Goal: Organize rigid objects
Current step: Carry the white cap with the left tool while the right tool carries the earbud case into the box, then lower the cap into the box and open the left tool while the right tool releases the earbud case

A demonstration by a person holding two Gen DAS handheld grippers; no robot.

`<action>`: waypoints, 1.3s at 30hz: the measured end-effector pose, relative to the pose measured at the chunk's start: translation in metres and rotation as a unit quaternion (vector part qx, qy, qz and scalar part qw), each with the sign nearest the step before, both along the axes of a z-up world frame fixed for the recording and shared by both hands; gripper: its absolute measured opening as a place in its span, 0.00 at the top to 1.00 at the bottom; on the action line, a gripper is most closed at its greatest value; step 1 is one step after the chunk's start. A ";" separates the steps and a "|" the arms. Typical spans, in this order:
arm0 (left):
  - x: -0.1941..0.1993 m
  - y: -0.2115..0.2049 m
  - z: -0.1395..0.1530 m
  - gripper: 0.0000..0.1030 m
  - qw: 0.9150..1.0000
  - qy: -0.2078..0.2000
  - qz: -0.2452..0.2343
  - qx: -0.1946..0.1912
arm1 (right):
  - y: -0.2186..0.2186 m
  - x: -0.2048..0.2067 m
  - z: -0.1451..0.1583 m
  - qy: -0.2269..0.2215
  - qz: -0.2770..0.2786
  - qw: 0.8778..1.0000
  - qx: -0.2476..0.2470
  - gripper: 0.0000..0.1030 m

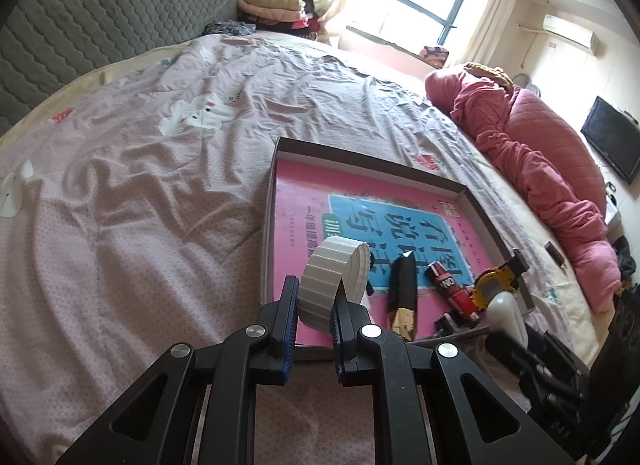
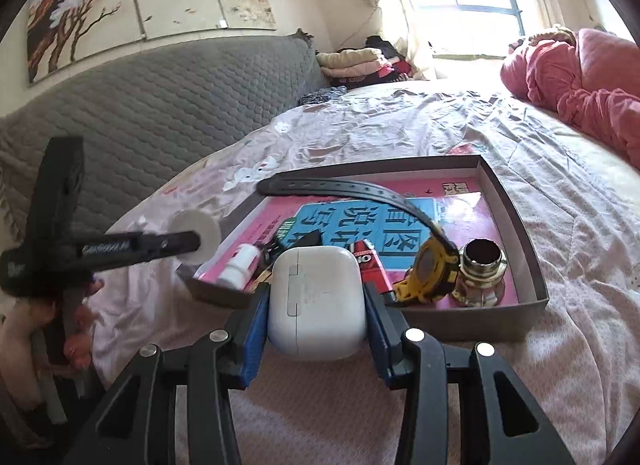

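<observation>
My left gripper (image 1: 319, 291) is shut on a white ribbed round lid (image 1: 326, 273), held just above the near left corner of a shallow grey box (image 1: 360, 153). The right wrist view shows that lid (image 2: 196, 237) to the left of the box (image 2: 516, 201). My right gripper (image 2: 315, 289) is shut on a white earbud case (image 2: 320, 317), in front of the box's near wall. A pink and blue book (image 2: 460, 201) lines the box. On it lie a yellow watch (image 2: 432, 269) with a black strap, a brass ring (image 2: 482, 265), a red item (image 2: 370, 261) and a small white bottle (image 2: 242, 265).
The box sits on a wrinkled pink bedsheet (image 1: 140, 205). A grey quilted headboard (image 2: 160, 105) stands behind. A red quilt (image 1: 552, 153) is heaped along the far side. A black and gold stick (image 1: 404, 289) lies in the box. Folded clothes (image 2: 360, 59) are stacked by the window.
</observation>
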State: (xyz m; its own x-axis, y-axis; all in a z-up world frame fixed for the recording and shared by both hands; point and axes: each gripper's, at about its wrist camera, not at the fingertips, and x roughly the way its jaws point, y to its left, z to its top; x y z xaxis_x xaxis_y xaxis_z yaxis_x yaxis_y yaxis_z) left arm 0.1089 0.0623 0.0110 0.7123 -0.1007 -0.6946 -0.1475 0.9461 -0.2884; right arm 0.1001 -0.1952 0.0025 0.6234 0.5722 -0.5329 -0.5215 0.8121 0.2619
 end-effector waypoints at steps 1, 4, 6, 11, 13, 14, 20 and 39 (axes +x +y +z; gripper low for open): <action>0.001 0.000 -0.001 0.86 1.000 0.001 0.001 0.005 | 0.000 0.001 0.000 -0.002 -0.001 1.000 -0.001 0.57; 0.003 0.000 -0.004 0.86 1.000 0.006 0.002 0.009 | 0.000 0.005 -0.001 -0.004 -0.002 1.000 -0.005 0.57; 0.004 -0.001 -0.007 0.86 1.000 0.010 0.001 0.012 | 0.001 0.008 -0.001 -0.004 -0.003 1.000 -0.008 0.57; 0.004 -0.002 -0.011 0.86 1.000 0.014 0.007 0.026 | 0.002 0.013 -0.003 -0.005 -0.008 1.000 -0.011 0.57; 0.005 -0.002 -0.013 0.86 0.999 0.018 0.011 0.034 | 0.001 0.016 -0.003 -0.006 -0.012 1.000 -0.013 0.57; 0.005 -0.003 -0.013 0.86 0.999 0.018 0.011 0.036 | 0.001 0.017 -0.004 -0.005 -0.013 1.000 -0.013 0.57; 0.007 -0.015 -0.017 0.86 0.997 0.027 0.005 0.073 | -0.002 0.026 -0.005 -0.007 -0.023 1.000 -0.020 0.57; 0.008 -0.034 -0.020 0.86 0.991 0.032 -0.006 0.132 | 0.008 0.039 -0.009 0.000 -0.020 0.998 -0.056 0.57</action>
